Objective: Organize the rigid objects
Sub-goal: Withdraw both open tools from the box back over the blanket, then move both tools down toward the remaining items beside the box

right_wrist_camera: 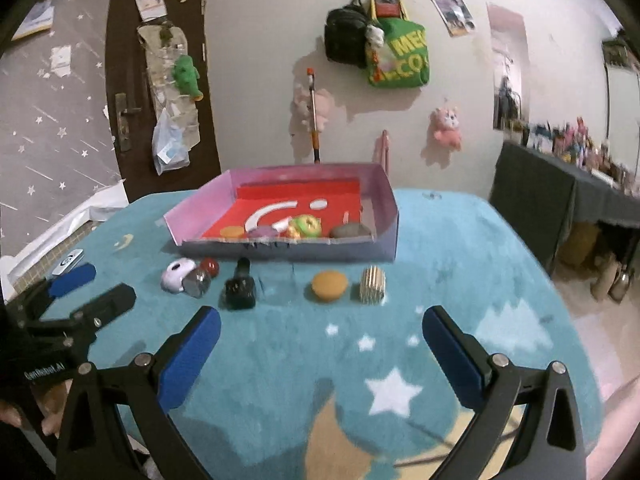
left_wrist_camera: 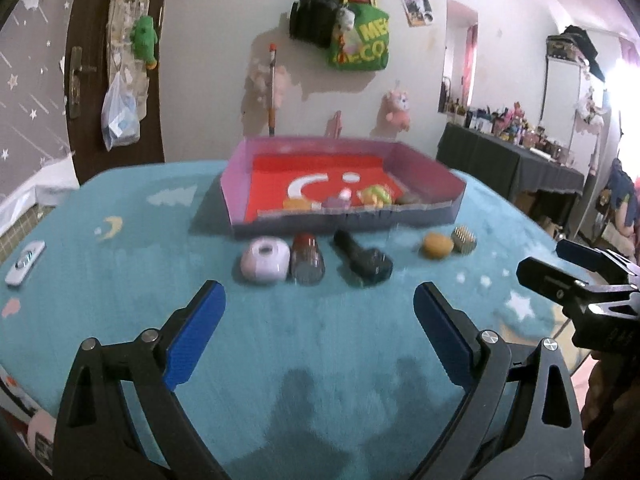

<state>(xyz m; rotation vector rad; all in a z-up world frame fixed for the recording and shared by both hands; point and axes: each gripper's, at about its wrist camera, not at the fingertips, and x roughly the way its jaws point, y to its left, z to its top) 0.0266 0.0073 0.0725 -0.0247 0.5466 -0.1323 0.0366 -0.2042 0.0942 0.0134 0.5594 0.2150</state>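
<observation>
Teal plush cloth, printed with white stars, covers the table in both views. At far left of the right-wrist frame a white remote-like device lies near the cloth's edge. Just right of it the left gripper is seen from the side, jaws apart, nothing between them (its own camera shows the same).

A row of loose objects is laid across mid-frame, left to right: a white rounded case, a clear jar with a red cap touching it, a black bottle lying on its side, an orange round piece, and a ribbed metallic block just beside that.

Behind the row, in the upper centre, a shallow cardboard tray with pink walls and a red floor is set on the cloth. Several small items are gathered along its near wall; they are too blurred to be told apart fully.

The right gripper fills the bottom of its frame, blue pads spread wide, empty, over bare cloth short of the row. It is also seen at the right edge of the left-wrist frame.
</observation>
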